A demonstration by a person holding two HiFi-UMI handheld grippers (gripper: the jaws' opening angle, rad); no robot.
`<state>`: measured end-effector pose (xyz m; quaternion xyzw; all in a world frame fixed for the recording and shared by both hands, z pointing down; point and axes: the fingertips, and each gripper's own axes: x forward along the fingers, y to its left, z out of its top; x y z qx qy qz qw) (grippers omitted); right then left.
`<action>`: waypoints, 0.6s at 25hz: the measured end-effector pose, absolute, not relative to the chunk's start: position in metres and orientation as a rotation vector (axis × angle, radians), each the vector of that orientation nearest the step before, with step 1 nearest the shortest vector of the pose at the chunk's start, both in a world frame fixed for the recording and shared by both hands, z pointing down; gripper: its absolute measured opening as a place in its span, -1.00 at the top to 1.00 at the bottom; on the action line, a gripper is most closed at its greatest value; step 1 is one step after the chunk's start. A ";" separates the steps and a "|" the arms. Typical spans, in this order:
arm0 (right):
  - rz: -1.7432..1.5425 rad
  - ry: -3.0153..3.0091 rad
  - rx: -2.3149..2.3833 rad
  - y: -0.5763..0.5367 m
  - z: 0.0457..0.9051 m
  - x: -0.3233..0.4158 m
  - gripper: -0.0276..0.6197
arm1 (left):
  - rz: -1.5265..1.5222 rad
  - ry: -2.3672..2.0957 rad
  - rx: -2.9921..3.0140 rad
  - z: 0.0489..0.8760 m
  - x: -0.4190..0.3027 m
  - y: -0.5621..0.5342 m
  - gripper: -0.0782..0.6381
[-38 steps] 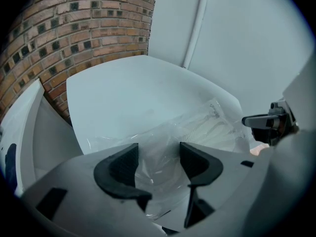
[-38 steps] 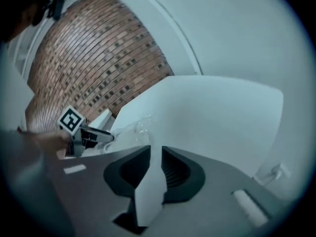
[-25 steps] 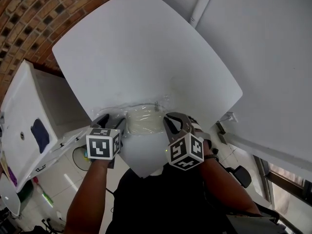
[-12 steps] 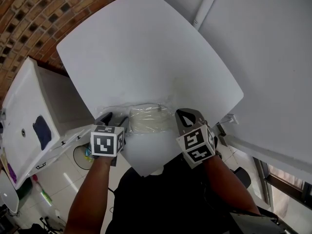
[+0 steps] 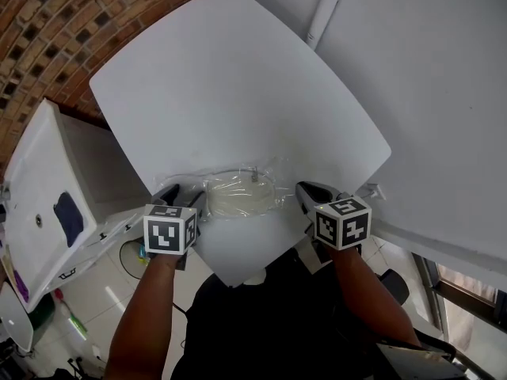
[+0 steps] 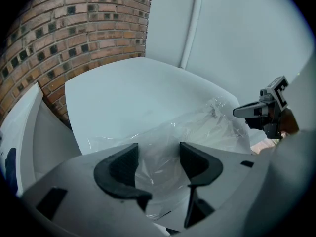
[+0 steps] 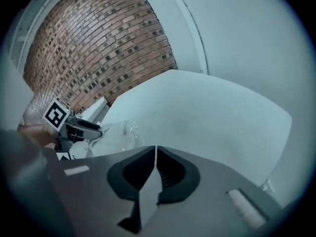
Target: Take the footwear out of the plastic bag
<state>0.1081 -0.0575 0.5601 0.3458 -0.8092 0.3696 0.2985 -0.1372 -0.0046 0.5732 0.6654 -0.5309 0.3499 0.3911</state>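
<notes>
Opening the bag appears to be the step in hand; nothing is out yet. The plastic bag (image 5: 261,172) lies at the near edge of the table (image 5: 230,77), with the pale footwear (image 5: 238,199) inside it. The left gripper (image 6: 158,157) has its jaws spread, with bag film lying loose between them. The right gripper (image 7: 155,154), just beside the bag's other end, has its jaws all but pressed together, having just eased apart slightly, with nothing between them. The next move likely calls for pinching film on both sides and finding the bag's mouth.

head: steeply down | gripper views: low, close (all share plastic bag (image 5: 242,195))
</notes>
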 end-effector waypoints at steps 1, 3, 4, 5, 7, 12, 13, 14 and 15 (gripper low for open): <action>0.944 -2.143 0.944 -0.060 0.557 0.114 0.84 | 0.884 -1.347 1.696 0.573 -0.137 -0.005 0.02; 0.856 -2.167 0.963 -0.067 0.543 0.119 0.80 | 0.870 -1.345 1.714 0.573 -0.137 -0.005 0.02; 0.827 -2.201 0.945 -0.069 0.534 0.115 0.88 | 0.864 -1.346 1.725 0.572 -0.137 -0.005 0.02; 0.815 -2.244 0.905 -0.069 0.525 0.106 0.91 | 0.858 -1.349 1.737 0.572 -0.138 -0.005 0.02; 0.824 -2.314 0.782 -0.062 0.517 0.082 0.91 | 0.843 -1.353 1.759 0.572 -0.138 -0.005 0.02; 0.781 -2.277 0.607 -0.050 0.537 0.047 0.91 | 0.800 -1.341 1.802 0.571 -0.138 -0.004 0.04; 0.757 -2.269 0.606 -0.053 0.540 0.044 0.91 | 0.796 -1.337 1.807 0.571 -0.138 -0.004 0.04; 0.744 -2.261 0.609 -0.057 0.544 0.041 0.91 | 0.792 -1.335 1.811 0.571 -0.138 -0.004 0.04; 0.742 -2.250 0.613 -0.061 0.548 0.040 0.91 | 0.790 -1.335 1.812 0.570 -0.138 -0.004 0.04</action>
